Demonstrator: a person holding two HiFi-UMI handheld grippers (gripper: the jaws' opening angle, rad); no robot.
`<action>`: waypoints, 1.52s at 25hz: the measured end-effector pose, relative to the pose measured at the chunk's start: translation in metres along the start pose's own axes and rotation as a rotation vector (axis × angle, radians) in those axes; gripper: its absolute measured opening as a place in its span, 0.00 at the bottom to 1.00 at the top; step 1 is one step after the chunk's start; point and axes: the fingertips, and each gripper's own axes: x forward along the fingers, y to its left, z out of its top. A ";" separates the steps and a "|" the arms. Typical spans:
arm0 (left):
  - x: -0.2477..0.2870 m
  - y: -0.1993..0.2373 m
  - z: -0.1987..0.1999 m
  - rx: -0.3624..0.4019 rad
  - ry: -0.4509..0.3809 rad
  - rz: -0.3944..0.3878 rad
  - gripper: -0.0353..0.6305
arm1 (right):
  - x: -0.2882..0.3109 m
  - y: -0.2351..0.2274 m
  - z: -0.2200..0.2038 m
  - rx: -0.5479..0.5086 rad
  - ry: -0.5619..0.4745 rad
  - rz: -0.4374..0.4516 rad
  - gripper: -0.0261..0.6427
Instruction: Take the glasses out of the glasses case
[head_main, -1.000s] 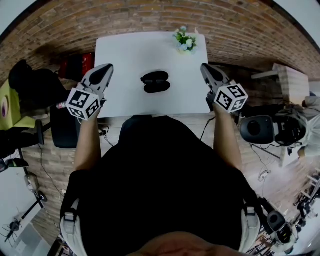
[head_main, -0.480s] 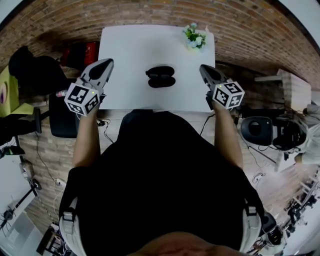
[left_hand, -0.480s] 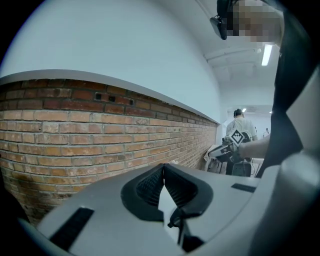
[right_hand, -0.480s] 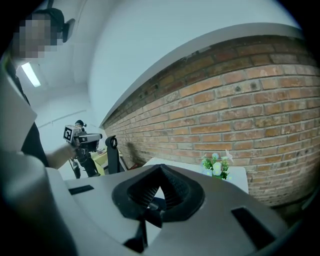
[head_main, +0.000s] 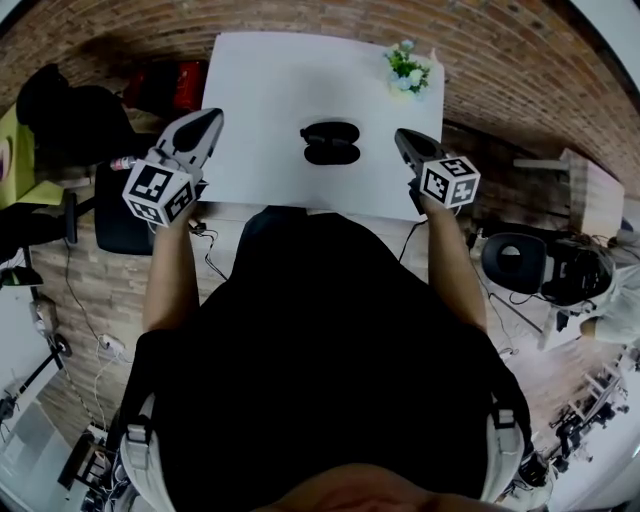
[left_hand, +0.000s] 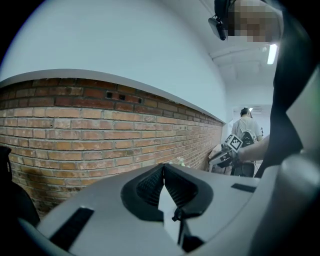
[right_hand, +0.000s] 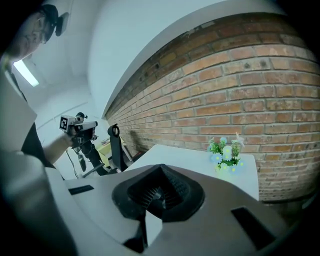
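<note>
**On the white table: approach stage, the case not yet touched**

The black glasses case lies near the middle of the tabletop, between your two tools and well apart from both. It reads as two dark lobes, one behind the other. Whether that is an open lid and base cannot be told from the head view, and no glasses can be made out.

Your left gripper hangs at the table's left edge and your right gripper over its near right side. In each gripper view the ribbed pads meet at the tips with nothing between them.

A small pot of flowers stands at the far right corner, clear of the work.

The step in hand is judged to be the reach. Next, you would need to part the jaws, bring both tools inward, steady the case with one and work the lid or frame with the other.
</note>
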 end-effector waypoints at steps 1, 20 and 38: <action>-0.003 0.002 -0.001 -0.003 0.000 0.007 0.07 | 0.004 0.000 -0.004 0.002 0.012 0.004 0.06; -0.035 0.021 -0.025 -0.031 0.032 0.088 0.07 | 0.069 0.002 -0.072 -0.019 0.197 0.050 0.06; -0.056 0.051 -0.049 -0.069 0.064 0.137 0.07 | 0.125 0.018 -0.114 -0.084 0.356 0.103 0.06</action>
